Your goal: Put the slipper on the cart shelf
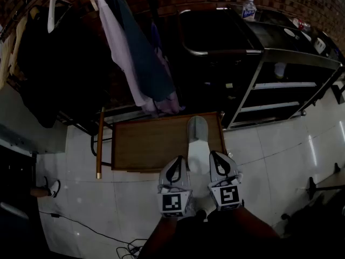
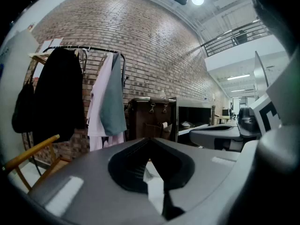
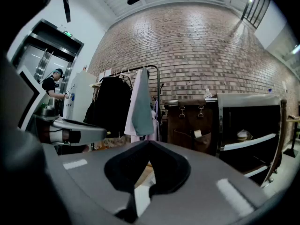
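A pale grey and white slipper [image 1: 197, 131] lies at the right end of a low wooden table [image 1: 145, 142], its heel end reaching toward me between the two grippers. My left gripper [image 1: 175, 163] sits just left of it and my right gripper [image 1: 218, 158] just right of it. Both have their jaws together and hold nothing. The black cart [image 1: 280, 58] with its light shelves [image 1: 283, 84] stands to the right of the table. In the left gripper view the jaws [image 2: 149, 140] meet at the tip. The right gripper view shows the same [image 3: 149, 143].
A clothes rack with hanging garments [image 1: 135, 53] stands behind the table, and dark coats [image 1: 43, 63] hang at the left. A water bottle [image 1: 248, 8] stands on the cart top. A wooden chair rail [image 1: 100, 142] is left of the table. Cables [image 1: 124, 247] lie on the tiled floor.
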The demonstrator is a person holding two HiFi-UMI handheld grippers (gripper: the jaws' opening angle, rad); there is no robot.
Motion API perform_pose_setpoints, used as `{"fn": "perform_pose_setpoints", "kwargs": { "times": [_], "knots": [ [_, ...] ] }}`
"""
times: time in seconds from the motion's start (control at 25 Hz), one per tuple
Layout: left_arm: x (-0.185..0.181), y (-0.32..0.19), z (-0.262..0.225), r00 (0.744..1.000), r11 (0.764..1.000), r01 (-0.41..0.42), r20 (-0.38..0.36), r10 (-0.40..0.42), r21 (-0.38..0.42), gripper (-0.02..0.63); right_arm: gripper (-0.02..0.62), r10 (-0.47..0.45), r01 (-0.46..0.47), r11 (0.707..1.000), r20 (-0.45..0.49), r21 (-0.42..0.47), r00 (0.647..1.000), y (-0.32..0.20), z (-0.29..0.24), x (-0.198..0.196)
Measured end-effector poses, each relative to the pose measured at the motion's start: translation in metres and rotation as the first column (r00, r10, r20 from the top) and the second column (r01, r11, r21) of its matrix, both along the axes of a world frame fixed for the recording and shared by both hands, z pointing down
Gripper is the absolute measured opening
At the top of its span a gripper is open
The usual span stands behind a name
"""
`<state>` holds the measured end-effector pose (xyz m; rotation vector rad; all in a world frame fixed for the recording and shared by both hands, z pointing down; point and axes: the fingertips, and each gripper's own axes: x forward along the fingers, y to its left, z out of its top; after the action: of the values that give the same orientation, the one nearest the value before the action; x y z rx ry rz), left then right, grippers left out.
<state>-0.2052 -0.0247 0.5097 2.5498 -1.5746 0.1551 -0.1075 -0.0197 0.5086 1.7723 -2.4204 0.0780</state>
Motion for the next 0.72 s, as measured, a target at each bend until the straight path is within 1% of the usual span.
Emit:
{"fn": "perform_pose_setpoints", "kwargs": {
  "times": [0.2,0.28,0.32,0.36,0.4,0.48,0.52,0.56,0.6,0.64,0.68,0.72],
  "knots": [
    [0.001,-0.004,0.045,1.000,0.998,0.000,0.024,0.002,-0.070,0.014,0.002,0.016,-0.015,0.992,0.009,-0.126,1.000,-0.002,0.051,0.006],
    [0.003,-0.001,0.060,1.000,0.995,-0.004,0.024,0.006,-0.101,0.014,0.003,0.034,-0.025,0.981,0.043,-0.193,0.999,0.001,0.072,0.010],
    [0.004,0.000,0.065,1.000,0.994,-0.005,0.021,0.008,-0.112,0.014,0.017,0.041,-0.023,0.973,0.074,-0.232,0.996,0.004,0.084,0.012],
    [0.005,0.002,0.069,1.000,0.993,-0.007,0.019,0.010,-0.121,0.014,0.113,0.047,-0.017,0.963,0.105,-0.269,0.993,0.007,0.096,0.014],
    [0.006,0.003,0.072,1.000,0.992,-0.009,0.018,0.012,-0.127,0.014,0.135,0.056,-0.013,0.952,0.131,-0.306,0.990,0.010,0.107,0.016],
    [0.005,0.005,0.077,1.000,0.991,-0.010,0.017,0.012,-0.132,0.014,0.140,0.094,-0.014,0.923,0.191,-0.385,0.977,0.015,0.127,0.019],
    [0.004,0.005,0.078,1.000,0.991,-0.009,0.016,0.011,-0.133,0.014,0.140,0.130,-0.011,0.901,0.245,-0.434,0.961,0.018,0.137,0.021],
    [0.003,0.005,0.080,1.000,0.991,-0.008,0.017,0.010,-0.133,0.014,0.140,0.179,-0.002,0.871,0.314,-0.491,0.932,0.021,0.150,0.022],
    [0.002,0.005,0.082,1.000,0.991,-0.006,0.019,0.008,-0.135,0.014,0.140,0.238,0.016,0.835,0.388,-0.550,0.890,0.024,0.163,0.023],
    [0.000,0.006,0.083,1.000,0.991,-0.003,0.021,0.006,-0.137,0.014,0.140,0.302,0.044,0.796,0.459,-0.604,0.836,0.029,0.178,0.022],
    [-0.001,0.007,0.085,1.000,0.990,-0.001,0.023,0.004,-0.139,0.014,0.141,0.362,0.074,0.760,0.515,-0.646,0.777,0.033,0.192,0.021],
    [-0.003,0.008,0.087,1.000,0.990,0.002,0.025,0.001,-0.142,0.014,0.144,0.409,0.099,0.733,0.552,-0.673,0.727,0.036,0.203,0.020]
  ]
}}
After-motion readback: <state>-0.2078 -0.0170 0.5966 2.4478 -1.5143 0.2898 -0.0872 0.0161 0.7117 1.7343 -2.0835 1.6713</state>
